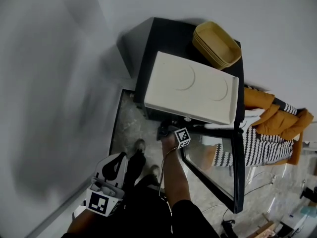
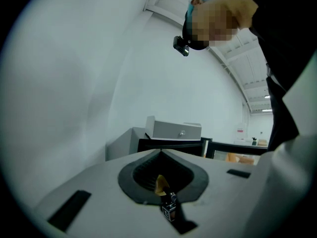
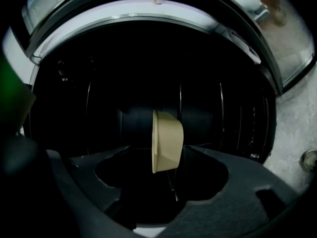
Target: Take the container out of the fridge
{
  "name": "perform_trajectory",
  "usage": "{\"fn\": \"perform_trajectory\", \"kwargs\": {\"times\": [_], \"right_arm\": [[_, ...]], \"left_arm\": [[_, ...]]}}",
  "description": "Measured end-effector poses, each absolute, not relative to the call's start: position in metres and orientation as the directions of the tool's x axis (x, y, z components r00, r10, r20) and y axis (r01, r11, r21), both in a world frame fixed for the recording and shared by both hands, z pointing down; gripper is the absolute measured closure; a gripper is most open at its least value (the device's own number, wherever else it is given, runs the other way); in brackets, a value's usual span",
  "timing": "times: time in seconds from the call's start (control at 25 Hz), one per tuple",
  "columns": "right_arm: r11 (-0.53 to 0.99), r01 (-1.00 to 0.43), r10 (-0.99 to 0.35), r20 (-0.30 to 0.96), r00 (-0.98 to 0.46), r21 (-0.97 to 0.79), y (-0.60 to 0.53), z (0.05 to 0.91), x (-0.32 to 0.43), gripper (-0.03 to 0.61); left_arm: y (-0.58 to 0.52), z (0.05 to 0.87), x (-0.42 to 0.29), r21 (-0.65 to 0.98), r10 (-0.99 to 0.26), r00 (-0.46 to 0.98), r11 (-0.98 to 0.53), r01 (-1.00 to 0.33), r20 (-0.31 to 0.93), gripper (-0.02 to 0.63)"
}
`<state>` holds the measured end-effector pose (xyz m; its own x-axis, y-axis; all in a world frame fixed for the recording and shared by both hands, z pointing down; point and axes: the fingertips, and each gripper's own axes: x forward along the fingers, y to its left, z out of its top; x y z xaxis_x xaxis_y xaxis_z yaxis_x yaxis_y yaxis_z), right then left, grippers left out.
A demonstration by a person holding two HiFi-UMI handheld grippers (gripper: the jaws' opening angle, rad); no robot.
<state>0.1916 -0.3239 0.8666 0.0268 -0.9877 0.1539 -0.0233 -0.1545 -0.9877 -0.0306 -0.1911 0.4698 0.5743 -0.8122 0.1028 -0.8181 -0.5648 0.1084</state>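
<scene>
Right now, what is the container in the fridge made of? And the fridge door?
Container: probably plastic, matte beige, with smooth moulded walls and a rim. Door: a dark frame, maybe metal or plastic, around a see-through pane, likely glass, since the floor shows through it.

A white box (image 1: 190, 88) with two curved marks on its top fills the centre of the head view. A stack of yellow trays (image 1: 217, 44) sits just beside it, toward the upper right. At the right edge an orange jacket (image 1: 277, 118) lies against a black-and-white striped cloth (image 1: 257, 145), a mottled pale floor (image 1: 130, 128) shows at lower centre, and a plain grey wall (image 1: 49, 83) takes up the left.
</scene>
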Motion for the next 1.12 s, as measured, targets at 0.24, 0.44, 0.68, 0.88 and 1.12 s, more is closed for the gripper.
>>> {"fn": "perform_trajectory", "kwargs": {"times": [0.24, 0.44, 0.68, 0.88, 1.12], "right_arm": [[-0.173, -0.010, -0.984, 0.172, 0.049, -0.985, -0.332, 0.876, 0.198, 0.299], [-0.197, 0.012, -0.978, 0.197, 0.065, -0.980, -0.333, 0.885, 0.200, 0.323], [-0.202, 0.005, -0.977, 0.202, 0.068, -0.979, -0.334, 0.883, 0.200, 0.390], [-0.212, -0.003, -0.976, 0.211, 0.062, -0.977, -0.330, 0.884, 0.197, 0.396], [-0.222, -0.004, -0.973, 0.222, 0.060, -0.975, -0.321, 0.883, 0.199, 0.399]], "left_arm": [[-0.200, 0.471, -0.028, 0.123, -0.818, 0.567, -0.555, -0.823, 0.101, 0.611], [-0.201, 0.483, -0.030, 0.132, -0.808, 0.570, -0.555, -0.822, 0.150, 0.611], [-0.208, 0.474, -0.028, 0.153, -0.817, 0.568, -0.552, -0.820, 0.096, 0.611], [-0.206, 0.480, -0.032, 0.150, -0.820, 0.560, -0.542, -0.827, 0.119, 0.611], [-0.199, 0.487, -0.031, 0.163, -0.803, 0.578, -0.557, -0.814, 0.145, 0.611]]}}
